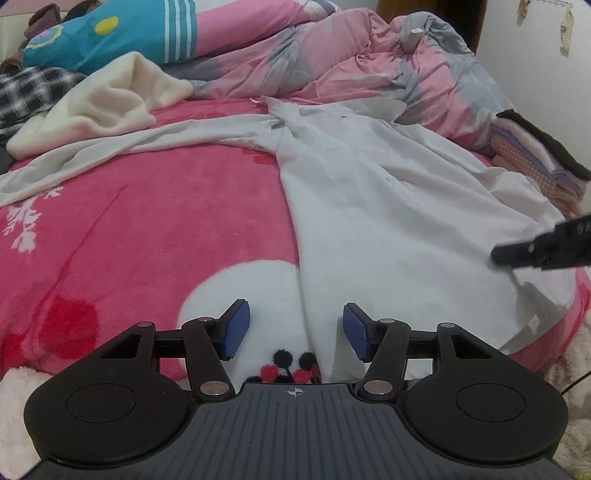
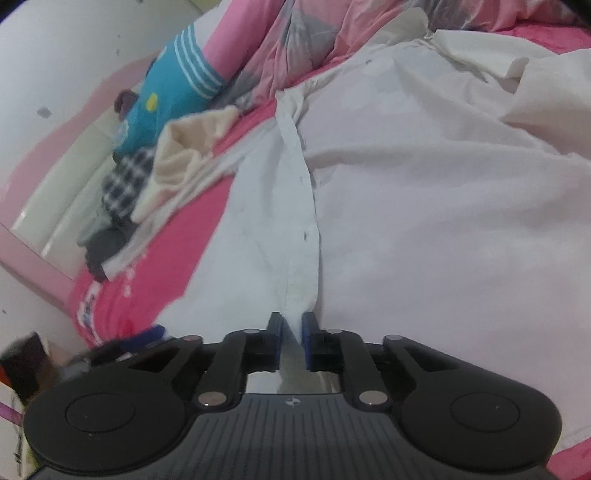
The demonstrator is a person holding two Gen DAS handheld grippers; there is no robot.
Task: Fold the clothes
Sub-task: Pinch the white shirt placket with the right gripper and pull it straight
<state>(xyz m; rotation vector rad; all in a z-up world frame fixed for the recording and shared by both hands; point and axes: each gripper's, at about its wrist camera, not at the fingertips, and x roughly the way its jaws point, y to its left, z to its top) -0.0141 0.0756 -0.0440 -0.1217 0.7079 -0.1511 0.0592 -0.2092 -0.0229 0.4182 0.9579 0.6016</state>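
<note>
Home bedroom: bed with pink fleece blanket (image 1: 147,206), rumpled quilt (image 1: 332,55), pillow (image 1: 122,33), scattered clothes.

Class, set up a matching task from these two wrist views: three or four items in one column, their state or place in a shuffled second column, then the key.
1. left claw
2. right claw
3. white shirt
4. cream garment

A. crumpled beside the checked cloth
B. open, holding nothing
C. spread on the pink blanket
D. shut on the shirt's edge

Pairs: 1-B, 2-D, 3-C, 4-A

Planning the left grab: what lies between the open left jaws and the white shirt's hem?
Left wrist view: only pink blanket, its white patch, under the left gripper; the white shirt edge runs between.
</note>
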